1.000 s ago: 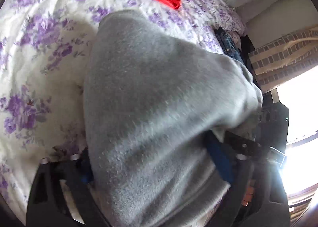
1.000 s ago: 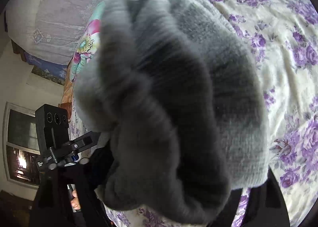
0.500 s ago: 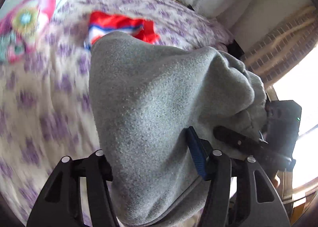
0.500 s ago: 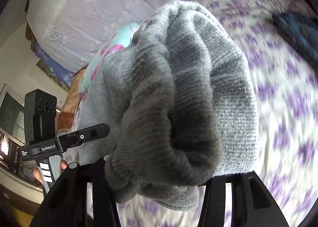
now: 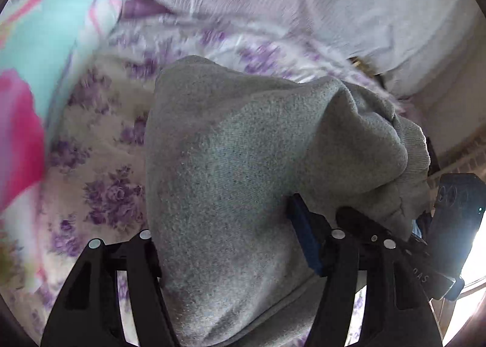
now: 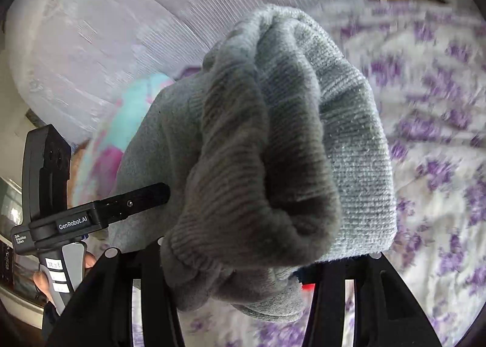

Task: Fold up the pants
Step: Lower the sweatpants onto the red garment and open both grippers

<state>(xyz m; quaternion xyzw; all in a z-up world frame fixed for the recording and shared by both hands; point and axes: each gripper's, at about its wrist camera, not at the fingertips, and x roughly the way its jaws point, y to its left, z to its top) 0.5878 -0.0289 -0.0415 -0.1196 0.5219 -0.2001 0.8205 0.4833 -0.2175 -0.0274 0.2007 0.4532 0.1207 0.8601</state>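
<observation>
The grey fleece pants [image 5: 243, 183] fill the middle of the left wrist view, bunched between my left gripper [image 5: 231, 243]'s fingers, which are shut on the cloth. In the right wrist view the ribbed grey cuff of the pants [image 6: 282, 158] is bunched in my right gripper [image 6: 243, 259], shut on it. Both grippers hold the pants lifted above the floral bed sheet [image 5: 100, 171]. The other gripper shows at the right edge of the left view [image 5: 455, 225] and at the left of the right view [image 6: 91, 213]. The fingertips are hidden by cloth.
The bed sheet with purple flowers [image 6: 440, 134] lies below. A turquoise and pink pillow [image 5: 39, 73] sits at the left. A pale lilac headboard cover [image 6: 106, 37] stands behind the bed. A bright window is at the far right.
Both grippers have lifted and tilted upward with the pants. The red garment and the blue jeans have left view; the pillow and headboard now show.
</observation>
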